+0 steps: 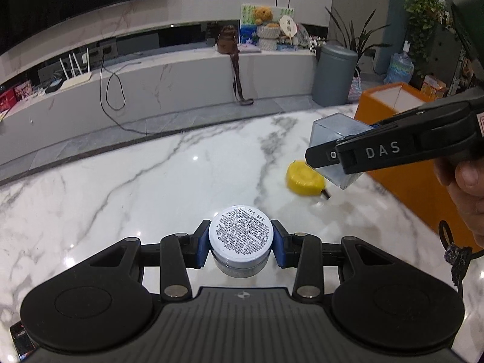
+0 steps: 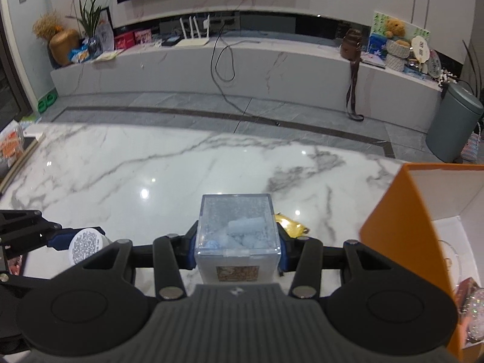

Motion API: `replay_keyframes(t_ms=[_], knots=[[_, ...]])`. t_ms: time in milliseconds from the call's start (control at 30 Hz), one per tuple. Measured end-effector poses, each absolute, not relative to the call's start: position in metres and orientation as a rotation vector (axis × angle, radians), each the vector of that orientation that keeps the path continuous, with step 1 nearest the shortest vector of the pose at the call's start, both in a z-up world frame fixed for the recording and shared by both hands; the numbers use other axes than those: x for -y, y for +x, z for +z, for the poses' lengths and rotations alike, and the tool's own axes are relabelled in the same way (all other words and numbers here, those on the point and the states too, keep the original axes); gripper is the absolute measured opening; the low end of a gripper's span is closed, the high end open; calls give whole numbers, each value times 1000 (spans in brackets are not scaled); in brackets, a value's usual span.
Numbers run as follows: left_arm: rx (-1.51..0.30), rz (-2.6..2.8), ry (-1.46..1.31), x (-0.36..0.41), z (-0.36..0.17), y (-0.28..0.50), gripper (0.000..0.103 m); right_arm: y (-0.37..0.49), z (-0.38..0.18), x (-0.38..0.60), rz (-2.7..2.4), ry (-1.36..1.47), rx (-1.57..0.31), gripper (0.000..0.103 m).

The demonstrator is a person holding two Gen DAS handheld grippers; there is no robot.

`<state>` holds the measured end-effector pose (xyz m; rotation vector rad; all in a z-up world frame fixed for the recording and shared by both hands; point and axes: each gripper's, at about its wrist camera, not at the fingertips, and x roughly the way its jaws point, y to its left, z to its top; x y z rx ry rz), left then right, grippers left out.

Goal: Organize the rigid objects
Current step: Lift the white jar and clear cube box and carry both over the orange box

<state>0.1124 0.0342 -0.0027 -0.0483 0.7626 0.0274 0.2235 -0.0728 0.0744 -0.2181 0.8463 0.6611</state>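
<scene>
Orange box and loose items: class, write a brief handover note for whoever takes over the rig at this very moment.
Left tool: shut on the round jar, held above the marble table.
Right tool: shut on the clear cube box, held in the air beside the orange box.
Yellow tape measure: lying on the table near the orange box.
Done: jar and cube box are gripped.
Left: both, then probably the tape measure, likely go into the orange box, which already holds something.

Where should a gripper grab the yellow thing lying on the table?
Probably from above, pinching the yellow tape measure across its rounded sides. It lies flat on the marble table, so its broad face points up and its edge is free all round. Keep clear of the dark tab at its lower right.
</scene>
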Motion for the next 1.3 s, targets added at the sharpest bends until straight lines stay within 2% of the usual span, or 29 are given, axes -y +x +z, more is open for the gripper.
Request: replay_keyframes(t_ms=[567, 900, 1300], knots=[[-708, -35, 27, 25, 47, 109, 46, 221, 144, 167, 560, -35, -720, 47], [-671, -122, 102, 87, 80, 134, 46, 217, 150, 230, 472, 18, -707, 47], [-640, -230, 215, 166, 95, 163, 46, 233, 146, 303, 329, 124, -726, 47]])
